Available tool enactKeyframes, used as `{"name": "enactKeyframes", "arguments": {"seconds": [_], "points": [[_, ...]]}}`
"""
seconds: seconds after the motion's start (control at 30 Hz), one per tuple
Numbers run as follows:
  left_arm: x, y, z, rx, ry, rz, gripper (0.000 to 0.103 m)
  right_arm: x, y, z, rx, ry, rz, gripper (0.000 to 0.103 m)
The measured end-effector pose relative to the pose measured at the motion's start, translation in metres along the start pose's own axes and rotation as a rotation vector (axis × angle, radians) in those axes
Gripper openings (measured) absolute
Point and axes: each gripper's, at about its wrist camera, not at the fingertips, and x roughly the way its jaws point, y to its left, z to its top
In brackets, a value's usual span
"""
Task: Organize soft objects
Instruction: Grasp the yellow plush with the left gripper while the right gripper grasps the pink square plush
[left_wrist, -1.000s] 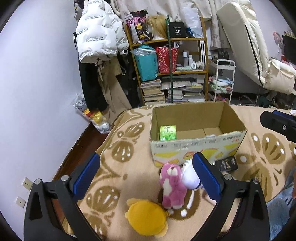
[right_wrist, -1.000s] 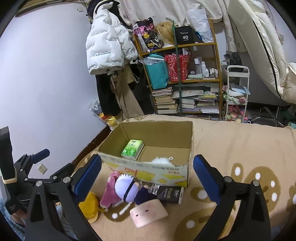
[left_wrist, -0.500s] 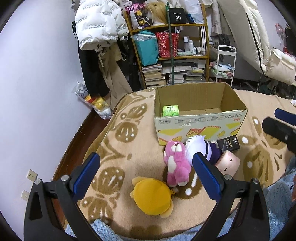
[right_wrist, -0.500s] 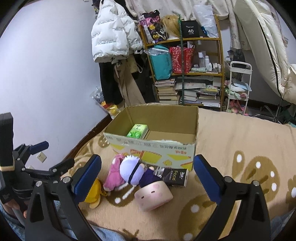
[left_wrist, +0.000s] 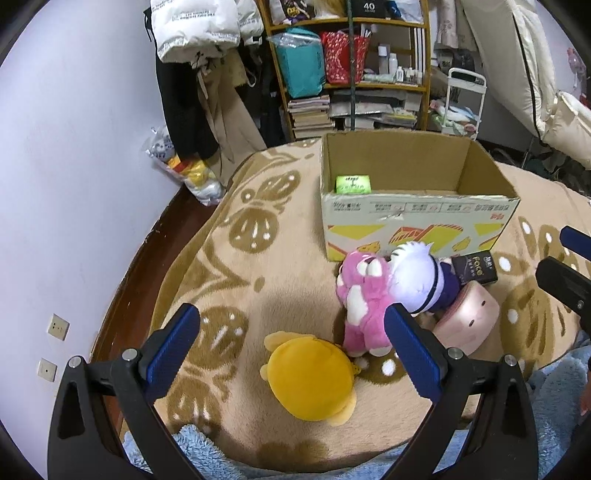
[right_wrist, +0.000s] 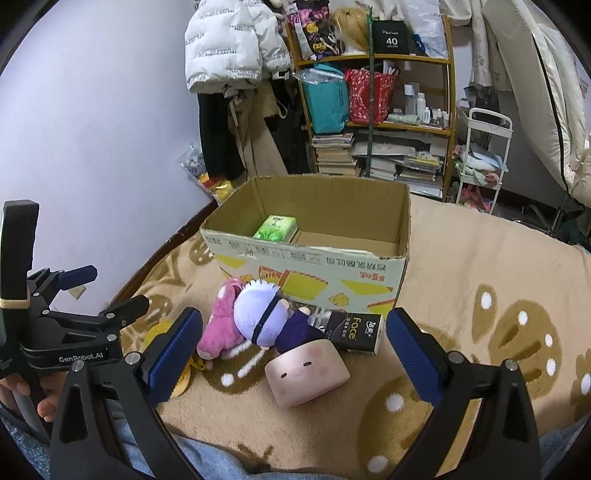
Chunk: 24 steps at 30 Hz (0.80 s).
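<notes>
The yellow plush lies flat on the blanket right between and just ahead of your left claw, whose blue pads stand wide apart and hold nothing. It is a round, squashy cushion-like toy with small ears at its edges, so it will likely give under the pads; come straight down over its middle and close slowly so it bunches instead of slipping out. To the right of that claw, the pink plush stands touching the white-haired doll, with the pink block pillow just beside them. Your right claw is also spread open and empty, with the pillow lying between its pads. Beyond both claws sits the cardboard box, open-topped, holding only a green packet in its far-left corner. A black carton leans against the box's front, touching the doll.
</notes>
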Motion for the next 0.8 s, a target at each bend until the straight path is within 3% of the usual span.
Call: {"name": "enactKeyframes", "arguments": {"seconds": [0.37,0.8], "points": [[0.028,-0.003,-0.006,0.020,0.068,-0.029,0.099,0.023,-0.003,-0.006,0.008,0.094,-0.019,0.103],[0.070,0.004,-0.015,-0.014,0.230,-0.044,0.099,0.060,0.002,-0.019,-0.024,0.226,-0.019,0.103]]}}
